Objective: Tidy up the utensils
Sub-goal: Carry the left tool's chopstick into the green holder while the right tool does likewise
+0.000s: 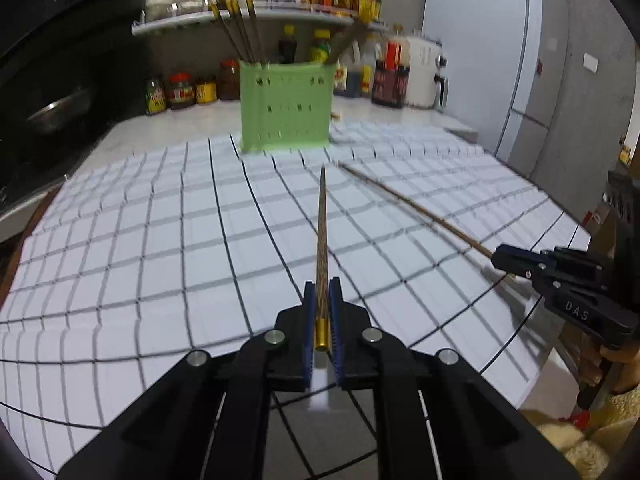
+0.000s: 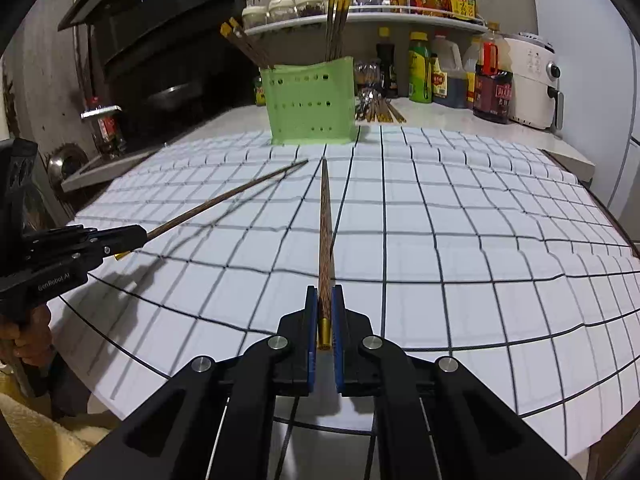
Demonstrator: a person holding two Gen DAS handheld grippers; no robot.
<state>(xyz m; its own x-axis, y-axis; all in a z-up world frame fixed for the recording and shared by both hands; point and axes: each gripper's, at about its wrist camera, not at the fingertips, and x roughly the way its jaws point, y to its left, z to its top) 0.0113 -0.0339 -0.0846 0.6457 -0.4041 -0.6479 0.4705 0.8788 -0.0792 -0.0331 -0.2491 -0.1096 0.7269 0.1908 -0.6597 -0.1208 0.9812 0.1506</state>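
My left gripper (image 1: 321, 286) is shut on a brown patterned chopstick (image 1: 321, 232) with a gold end cap, held above the checked cloth and pointing at the green holder (image 1: 286, 106). My right gripper (image 2: 325, 292) is shut on a second such chopstick (image 2: 326, 224), also pointing at the green holder (image 2: 310, 104). Each gripper shows in the other's view: the right one (image 1: 504, 258) with its chopstick (image 1: 416, 204), the left one (image 2: 138, 236) with its chopstick (image 2: 224, 200). Several chopsticks stand in the holder (image 1: 240, 28).
A white cloth with a black grid (image 2: 440, 240) covers the table. Loose chopsticks and cutlery (image 2: 376, 110) lie behind the holder. Sauce bottles and jars (image 2: 456, 76), a white appliance (image 2: 532, 84) and a shelf (image 2: 360, 20) line the back. A dark stove hood stands at left (image 1: 48, 80).
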